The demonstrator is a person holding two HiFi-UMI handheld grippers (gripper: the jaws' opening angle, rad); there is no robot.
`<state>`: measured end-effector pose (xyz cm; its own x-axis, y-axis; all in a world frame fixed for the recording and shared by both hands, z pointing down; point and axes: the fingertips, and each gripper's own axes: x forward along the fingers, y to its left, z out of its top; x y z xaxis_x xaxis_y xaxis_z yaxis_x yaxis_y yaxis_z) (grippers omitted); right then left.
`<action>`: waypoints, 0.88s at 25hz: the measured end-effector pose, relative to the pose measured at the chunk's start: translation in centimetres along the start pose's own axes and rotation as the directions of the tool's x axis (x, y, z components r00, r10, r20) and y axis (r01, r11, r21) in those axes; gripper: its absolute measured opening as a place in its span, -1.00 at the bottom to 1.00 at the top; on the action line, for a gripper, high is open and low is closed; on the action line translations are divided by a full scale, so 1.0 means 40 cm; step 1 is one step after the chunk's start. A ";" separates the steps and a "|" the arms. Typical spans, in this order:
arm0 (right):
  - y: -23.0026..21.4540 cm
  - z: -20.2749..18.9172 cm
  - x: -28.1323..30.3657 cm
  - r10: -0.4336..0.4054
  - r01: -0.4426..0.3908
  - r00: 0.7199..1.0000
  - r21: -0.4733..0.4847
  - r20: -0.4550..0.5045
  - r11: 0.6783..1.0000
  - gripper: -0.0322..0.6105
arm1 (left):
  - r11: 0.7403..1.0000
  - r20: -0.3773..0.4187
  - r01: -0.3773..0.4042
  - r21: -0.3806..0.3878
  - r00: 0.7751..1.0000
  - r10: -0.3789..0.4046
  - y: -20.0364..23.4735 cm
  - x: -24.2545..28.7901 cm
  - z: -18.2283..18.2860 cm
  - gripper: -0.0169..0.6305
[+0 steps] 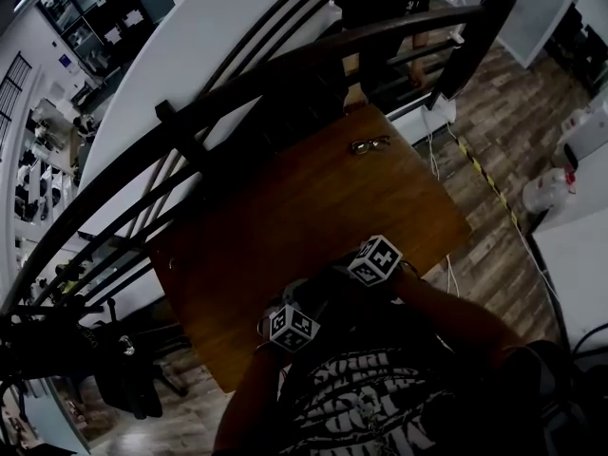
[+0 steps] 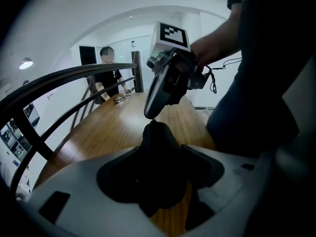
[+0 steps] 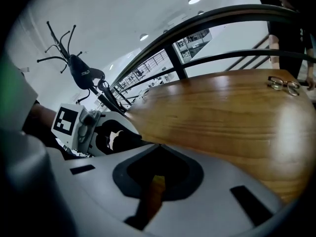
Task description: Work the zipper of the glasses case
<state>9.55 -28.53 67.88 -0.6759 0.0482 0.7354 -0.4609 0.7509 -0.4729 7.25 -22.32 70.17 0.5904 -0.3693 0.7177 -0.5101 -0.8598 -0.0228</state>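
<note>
My left hand-held gripper (image 2: 160,179) is closed on the black rounded glasses case (image 2: 157,144). Its jaws stand fairly wide with a dark pad pressed against each side, and the case stands on end between them, its narrow top pointing away from me. My right hand-held gripper (image 3: 159,145) has its jaws fully together. In the left gripper view its closed tips come down onto the very top of the glasses case, where a tiny pull or tab shows right at the tips. It is too small for me to tell whether the tips pinch it or only touch it. In the head view both hand-held grippers sit close together over the near edge of the brown wooden bench (image 1: 285,207), the left one nearer my body and the right one just beyond it, their white marker cubes facing up. Between them the case is only a dark shape, and I cannot tell whether it rests on the bench or is held just above it. A pair of thin-framed spectacles (image 1: 369,144) lies well apart from my hands at the far end of the bench. A dark curved handrail (image 1: 237,84) sweeps round the bench's left and far sides. A person in dark clothes (image 1: 380,8) stands beyond the far end.
</note>
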 end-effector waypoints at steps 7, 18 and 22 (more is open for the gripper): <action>-0.105 -0.036 0.005 -0.040 0.040 0.999 -0.019 -0.021 0.999 -0.90 | 0.999 0.022 -0.008 -0.033 1.000 0.009 0.004 0.020 0.006 -0.12; -0.192 -0.113 0.058 -0.038 0.039 0.998 0.017 -0.044 0.999 -0.88 | 0.990 0.053 0.024 -0.141 0.998 -0.017 -0.007 0.062 0.021 -0.11; -0.197 -0.103 0.079 -0.053 0.053 0.999 0.062 -0.004 0.997 -0.83 | 0.975 0.114 0.065 -0.211 0.993 -0.042 0.009 0.055 -0.009 -0.10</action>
<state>13.43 -31.56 75.92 -0.6481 0.0116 0.7615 -0.5306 0.7105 -0.4624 8.15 -23.32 72.01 0.6786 -0.3708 0.6341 -0.5911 -0.7882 0.1716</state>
